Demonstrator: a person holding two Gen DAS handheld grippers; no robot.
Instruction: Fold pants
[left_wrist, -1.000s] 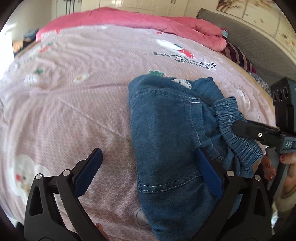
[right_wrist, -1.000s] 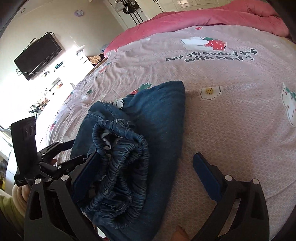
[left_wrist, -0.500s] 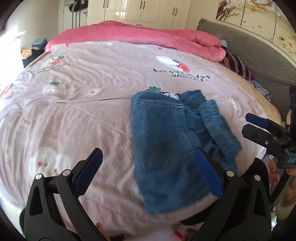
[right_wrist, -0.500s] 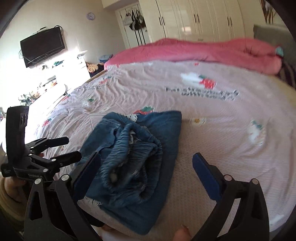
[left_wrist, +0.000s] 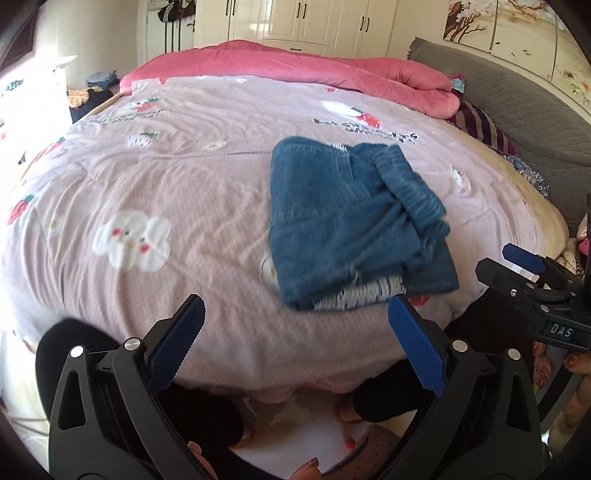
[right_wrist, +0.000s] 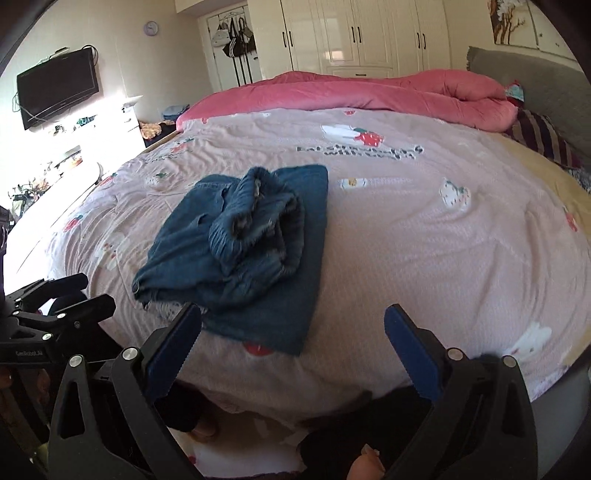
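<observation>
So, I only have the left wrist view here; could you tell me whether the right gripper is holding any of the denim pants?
Observer: No. The right gripper is open with nothing between its fingers, and the denim pants lie on the bedspread ahead of it.
Operator: Thank you. How does the elastic waistband sit from that side?
Observer: The elastic waistband is bunched on top of the flat folded layer. Its opening gapes toward the right camera, with pale lining showing inside.
Operator: And where is my left gripper from there?
Observer: The left gripper is at the left edge of that view, off the near-left corner of the pants and not touching them.
</observation>
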